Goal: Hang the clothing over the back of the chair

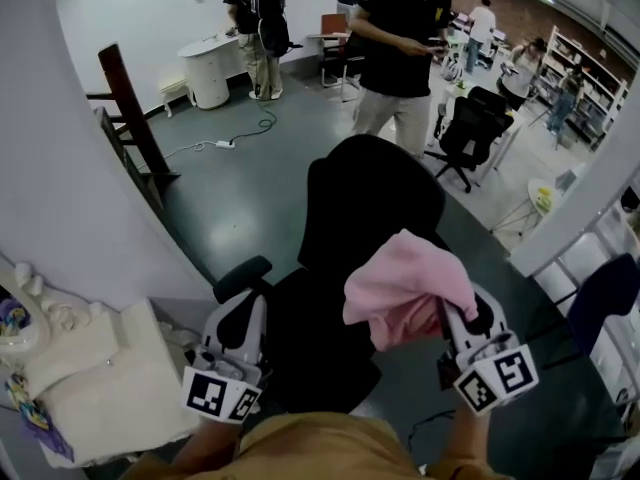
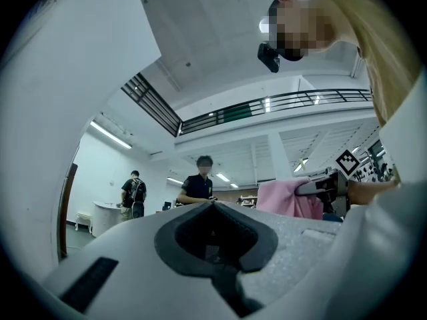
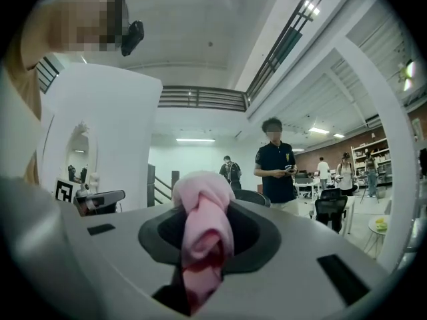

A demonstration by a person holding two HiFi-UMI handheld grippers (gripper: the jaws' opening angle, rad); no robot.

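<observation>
Pink clothing [image 1: 405, 288], pinched in the right hand-held gripper [image 1: 448, 313]: soft, matt, creased cloth. Shells of this and the left hand-held gripper [image 1: 243, 313]: white plastic, matt, finely speckled. Chair [image 1: 370, 203] ahead of both: matt black fabric back, smooth black plastic armrest [image 1: 243, 276]. Floor [image 1: 250, 198] beyond: grey, smooth, glossy. Bag [image 1: 95, 383] left of the left hand-held gripper: pale matt cloth.

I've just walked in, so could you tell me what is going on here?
A person works two handheld grippers at a black office chair. The right gripper is clamped on a bunched pink garment, held up in front of the backrest. The left gripper holds nothing, near the armrest. The garment is not yet over the chair's back.
</observation>
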